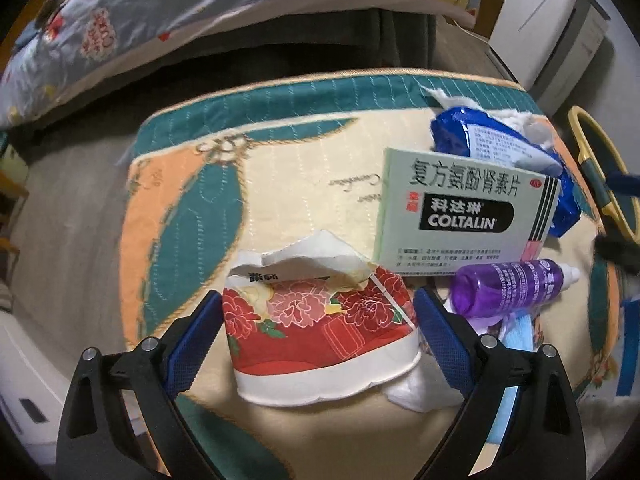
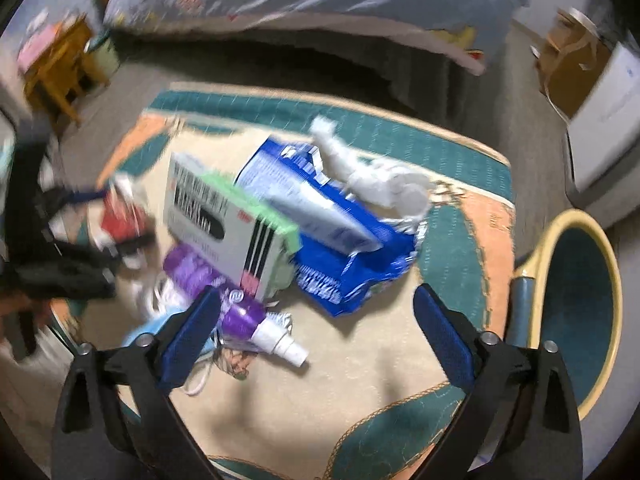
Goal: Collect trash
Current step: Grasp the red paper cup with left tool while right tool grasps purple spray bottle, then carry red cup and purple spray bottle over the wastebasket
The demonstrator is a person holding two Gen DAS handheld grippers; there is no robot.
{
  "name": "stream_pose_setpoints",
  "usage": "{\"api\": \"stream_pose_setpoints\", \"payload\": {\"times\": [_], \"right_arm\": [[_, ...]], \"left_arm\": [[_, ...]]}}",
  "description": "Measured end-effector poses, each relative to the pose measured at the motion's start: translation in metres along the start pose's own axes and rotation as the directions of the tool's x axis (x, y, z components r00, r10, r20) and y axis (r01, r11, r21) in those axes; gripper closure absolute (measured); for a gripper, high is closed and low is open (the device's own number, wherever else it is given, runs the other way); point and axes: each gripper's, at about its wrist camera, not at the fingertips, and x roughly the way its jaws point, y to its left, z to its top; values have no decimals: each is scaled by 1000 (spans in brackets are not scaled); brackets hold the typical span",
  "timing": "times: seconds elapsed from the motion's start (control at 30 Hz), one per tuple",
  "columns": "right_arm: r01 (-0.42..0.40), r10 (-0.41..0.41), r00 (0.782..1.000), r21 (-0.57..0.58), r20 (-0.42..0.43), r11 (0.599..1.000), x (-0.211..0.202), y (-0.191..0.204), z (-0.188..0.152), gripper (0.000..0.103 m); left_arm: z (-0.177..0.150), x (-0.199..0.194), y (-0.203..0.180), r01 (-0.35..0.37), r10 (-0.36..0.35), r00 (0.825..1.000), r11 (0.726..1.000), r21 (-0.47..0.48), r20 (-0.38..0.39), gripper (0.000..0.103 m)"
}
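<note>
The torn paper cup (image 1: 320, 320) is lying on its side on the patterned mat (image 1: 280, 184), bracketed by the left tongs (image 1: 316, 320), whose jaws are standing apart around it. Being light and crushable, it is best pinched gently across its walls. The right tongs (image 2: 316, 320) are gaping, empty, beside the purple bottle (image 2: 224, 292).

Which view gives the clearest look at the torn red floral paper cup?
The left wrist view. The torn red floral paper cup lies sharp and near, between the open left gripper fingers, ragged rim visible. In the right wrist view it is only a small blurred red patch at the left edge, behind the medicine box.
</note>
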Motion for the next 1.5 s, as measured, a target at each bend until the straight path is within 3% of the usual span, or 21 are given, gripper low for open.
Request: {"api": "stream_pose_setpoints", "payload": {"times": [0.1, 0.23, 0.43, 0.47, 0.63, 0.87, 0.9, 1.0, 1.2, 1.5], "right_arm": [[-2, -1, 1000, -85, -31, 996, 13, 19, -4, 25], [-22, 15, 999, -182, -36, 983, 22, 46, -4, 36], [-38, 29, 999, -246, -40, 968, 31, 69, 0, 48], [-55, 41, 997, -242, -64, 969, 35, 71, -1, 54], [-78, 59, 994, -209, -94, 975, 42, 72, 1, 55], [-61, 34, 993, -251, -112, 966, 58, 91, 1, 54], [-61, 32, 993, -252, -115, 966, 60, 93, 2, 61], [-90, 64, 991, -229, -121, 969, 54, 92, 3, 66], [-143, 132, 989, -171, -71, 975, 24, 87, 5, 70], [-109, 112, 993, -70, 36, 992, -26, 54, 0, 71]], "left_arm": [[3, -13, 1, -30, 29, 999, 999, 21, 29, 9], [7, -27, 9, -17, 17, 998, 1000, -2, 58, 9], [8, -29, 20, 2, 0, 998, 999, -39, 56, 9], [8, -29, 22, 3, 0, 999, 999, -42, 55, 9], [8, -28, 31, 16, -13, 998, 998, -60, 56, 9], [8, -25, 37, 23, -18, 998, 997, -74, 55, 9], [8, -25, 37, 22, -17, 998, 997, -76, 55, 9], [9, -27, 38, 19, -14, 998, 997, -74, 57, 9], [11, -35, 41, 23, -16, 997, 997, -80, 81, 9], [15, -57, 19, 21, -18, 989, 1000, -17, 144, 9]]}}
